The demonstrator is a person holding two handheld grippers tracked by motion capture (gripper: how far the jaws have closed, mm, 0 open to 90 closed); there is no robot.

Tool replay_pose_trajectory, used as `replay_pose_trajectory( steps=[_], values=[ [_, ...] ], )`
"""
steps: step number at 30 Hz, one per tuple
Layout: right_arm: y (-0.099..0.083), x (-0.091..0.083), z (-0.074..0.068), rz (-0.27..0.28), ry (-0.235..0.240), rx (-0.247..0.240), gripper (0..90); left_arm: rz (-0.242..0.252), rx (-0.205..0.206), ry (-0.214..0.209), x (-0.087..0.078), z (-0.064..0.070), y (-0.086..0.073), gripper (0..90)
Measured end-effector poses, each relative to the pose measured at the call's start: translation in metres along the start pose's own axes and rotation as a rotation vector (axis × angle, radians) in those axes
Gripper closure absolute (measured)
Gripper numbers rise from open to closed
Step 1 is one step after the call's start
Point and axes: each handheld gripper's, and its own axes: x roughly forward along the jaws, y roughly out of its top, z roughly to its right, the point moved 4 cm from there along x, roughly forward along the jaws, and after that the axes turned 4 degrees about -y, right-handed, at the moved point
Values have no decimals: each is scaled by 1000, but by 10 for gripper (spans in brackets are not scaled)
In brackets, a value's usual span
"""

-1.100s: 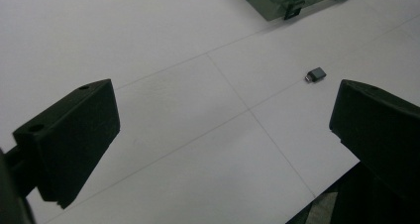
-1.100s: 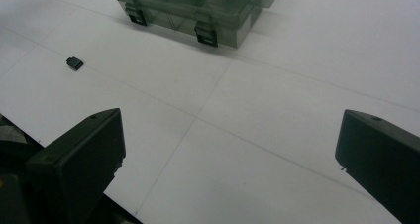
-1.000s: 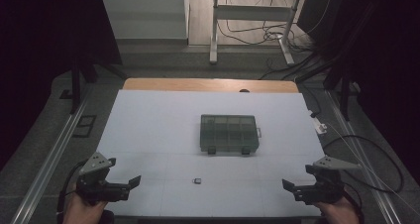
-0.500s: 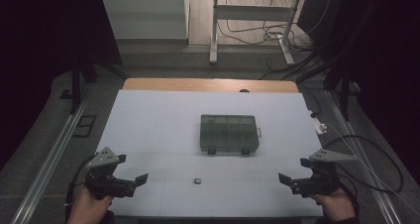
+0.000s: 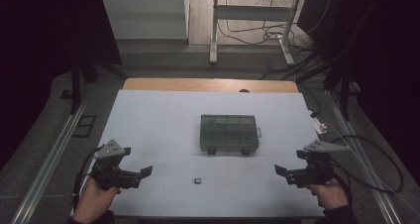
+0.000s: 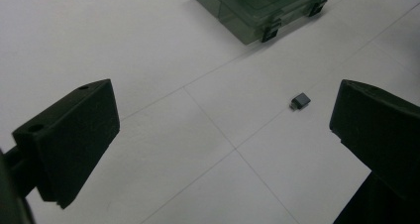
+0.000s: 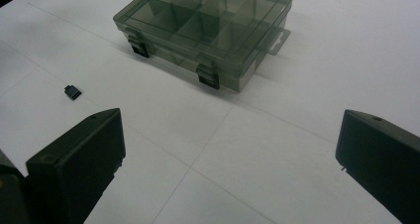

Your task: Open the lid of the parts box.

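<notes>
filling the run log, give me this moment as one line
left claw: open, holds nothing | right claw: open, holds nothing | small black part: on table, untouched | compartment box: lid latched

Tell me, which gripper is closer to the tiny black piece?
The left gripper. The small black piece lies on the white table left of the middle, so the right gripper sits farther from it. Both have open jaws.

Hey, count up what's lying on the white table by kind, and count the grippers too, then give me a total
Compartment box, smoky clear plastic, lid shut: 1
Small dark block: 1
Grippers, left gripper and right gripper, both open: 2
Total: 4
</notes>
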Motion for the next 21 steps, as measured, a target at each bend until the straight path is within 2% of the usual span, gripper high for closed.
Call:
replay_pose_trajectory(
  steps=[8, 16, 21],
  values=[
    [7, 10, 2, -10, 4, 1, 0, -13, 7, -17, 14, -5, 9, 0],
    [13, 17, 5, -6, -6, -5, 0, -39, 58, -45, 29, -5, 20, 0],
    [16, 21, 7, -8, -5, -9, 0, -43, 56, -51, 35, -6, 24, 0]
  ],
)
